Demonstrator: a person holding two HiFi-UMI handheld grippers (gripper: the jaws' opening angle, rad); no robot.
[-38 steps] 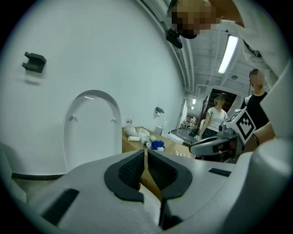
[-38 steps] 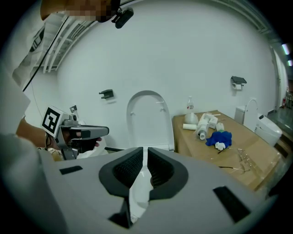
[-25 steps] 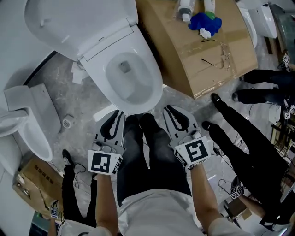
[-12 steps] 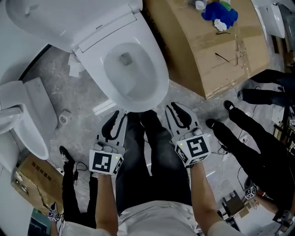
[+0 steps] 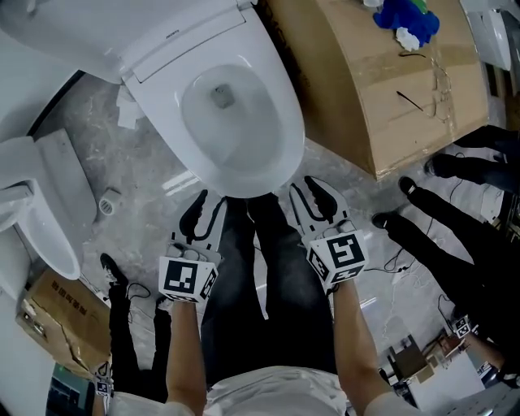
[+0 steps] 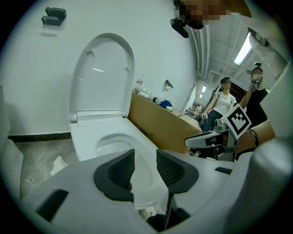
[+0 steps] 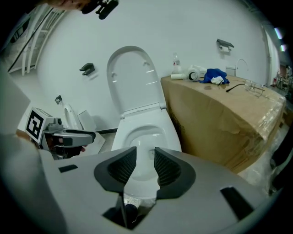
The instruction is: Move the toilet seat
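The white toilet point(image 5: 236, 106) stands in front of me with its seat ring point(image 5: 280, 114) down on the bowl and the lid point(image 5: 89, 28) raised against the wall. The lid point(image 6: 103, 73) and seat point(image 6: 114, 139) show in the left gripper view, and the lid point(image 7: 135, 77) and seat point(image 7: 146, 132) in the right gripper view. My left gripper point(image 5: 209, 203) point(image 6: 145, 167) hovers just short of the bowl's front rim on its left. The right gripper point(image 5: 311, 192) point(image 7: 142, 167) hovers at the front right. Both pairs of jaws are opening with nothing between them.
A large cardboard box point(image 5: 382, 81) with a blue cloth point(image 5: 410, 20) on it stands right of the toilet. Another white toilet point(image 5: 41, 203) and a small carton point(image 5: 57, 309) are at the left. Crumpled paper point(image 5: 126, 114) lies on the floor. Bystanders' black-clad legs point(image 5: 455, 236) are at right.
Both grippers' jaws have parted from nearly shut. The toilet bowl now sits lower and closer in the head view, with the grippers nearer its front rim.
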